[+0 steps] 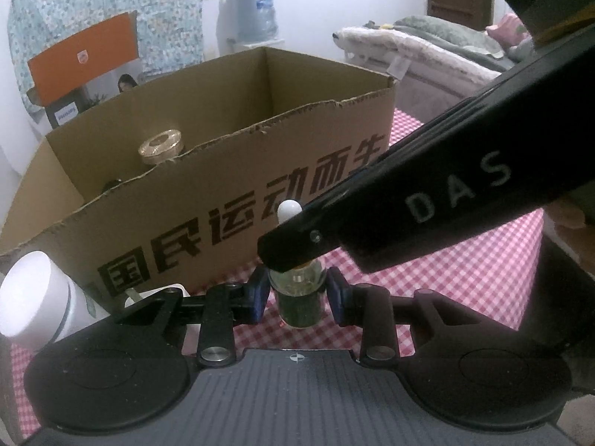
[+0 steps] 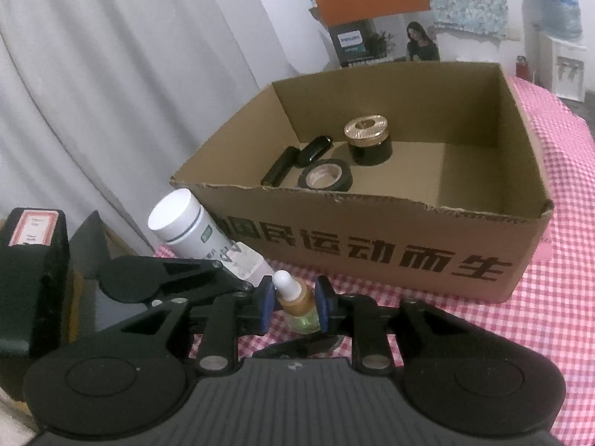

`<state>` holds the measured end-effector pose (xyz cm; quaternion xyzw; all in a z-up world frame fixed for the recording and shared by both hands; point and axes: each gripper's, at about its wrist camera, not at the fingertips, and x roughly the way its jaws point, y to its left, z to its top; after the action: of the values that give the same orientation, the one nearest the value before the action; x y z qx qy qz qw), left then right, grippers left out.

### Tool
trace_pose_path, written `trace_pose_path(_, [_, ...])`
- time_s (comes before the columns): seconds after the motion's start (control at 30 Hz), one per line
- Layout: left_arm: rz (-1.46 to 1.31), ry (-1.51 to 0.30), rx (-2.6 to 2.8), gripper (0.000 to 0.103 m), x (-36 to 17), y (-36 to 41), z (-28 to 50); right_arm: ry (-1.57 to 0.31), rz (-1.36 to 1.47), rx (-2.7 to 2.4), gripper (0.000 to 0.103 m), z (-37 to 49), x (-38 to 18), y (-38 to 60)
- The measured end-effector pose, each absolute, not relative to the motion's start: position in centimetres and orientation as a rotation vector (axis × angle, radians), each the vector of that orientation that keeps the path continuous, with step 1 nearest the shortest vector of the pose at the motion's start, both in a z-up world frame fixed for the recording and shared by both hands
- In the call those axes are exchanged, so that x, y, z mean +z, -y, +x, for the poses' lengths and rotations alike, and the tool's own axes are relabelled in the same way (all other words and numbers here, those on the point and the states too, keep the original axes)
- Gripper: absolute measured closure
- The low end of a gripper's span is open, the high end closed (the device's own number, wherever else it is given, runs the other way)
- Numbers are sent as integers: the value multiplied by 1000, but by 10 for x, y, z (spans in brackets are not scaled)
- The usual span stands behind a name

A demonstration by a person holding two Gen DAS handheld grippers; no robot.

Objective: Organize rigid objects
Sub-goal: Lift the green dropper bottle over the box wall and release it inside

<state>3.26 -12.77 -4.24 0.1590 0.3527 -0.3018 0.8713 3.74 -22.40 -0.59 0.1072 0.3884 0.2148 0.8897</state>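
While right hand-held gripper (image 1: 297,256) hides its neck, dropper bottle (image 1: 297,299), label unreadable

Both wrist cameras look steeply down, close (nearly touching), sharing the cardboard box (image 1: 238,171).

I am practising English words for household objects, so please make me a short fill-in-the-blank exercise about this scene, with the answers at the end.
1. The jar in the cardboard box has a lid of ____ colour.
2. The roll of black tape lies ____ the box, next to the jar.
3. The dropper bottle in front of the box has a ____ rubber bulb on top.
4. The checked tablecloth is white and ____.

Missing words: gold; inside; white; pink
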Motion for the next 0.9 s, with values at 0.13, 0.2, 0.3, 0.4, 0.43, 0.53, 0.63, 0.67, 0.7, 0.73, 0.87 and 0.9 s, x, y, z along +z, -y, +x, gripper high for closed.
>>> trace_pose_path(0.13, [331,-733,-632,70,-45,127,33,-817,219,445,72,41,-11,224])
trace_pose_path(0.2, [332,-727,-632,70,-46,127,32,-815,222,447,72,42,-13,224])
trace_pose_path(0.3, [332,-723,-632,70,-46,127,31,-809,215,448,72,41,-13,223])
trace_pose_path(0.4, [328,-724,-633,71,-45,127,31,-805,218,443,74,40,-13,224])
trace_pose_path(0.43, [329,-724,-634,71,-45,127,31,-803,217,440,75,40,-13,224])
trace_pose_path(0.53, [322,-723,-639,71,-42,126,29,-802,219,433,79,38,-10,225])
trace_pose_path(0.63, [312,-713,-644,71,-36,125,25,-797,218,430,79,35,-4,226])
trace_pose_path(0.67, [312,-708,-644,71,-33,125,24,-793,215,429,79,34,-2,226])
trace_pose_path(0.7, [312,-699,-644,71,-28,124,22,-787,210,429,79,32,1,226])
trace_pose_path(0.73, [312,-688,-643,71,-23,123,20,-780,206,429,79,30,6,225])
trace_pose_path(0.87, [290,-653,-637,71,9,117,17,-730,190,444,79,23,31,224])
trace_pose_path(0.9, [277,-657,-637,71,19,115,19,-712,187,453,79,22,40,224])
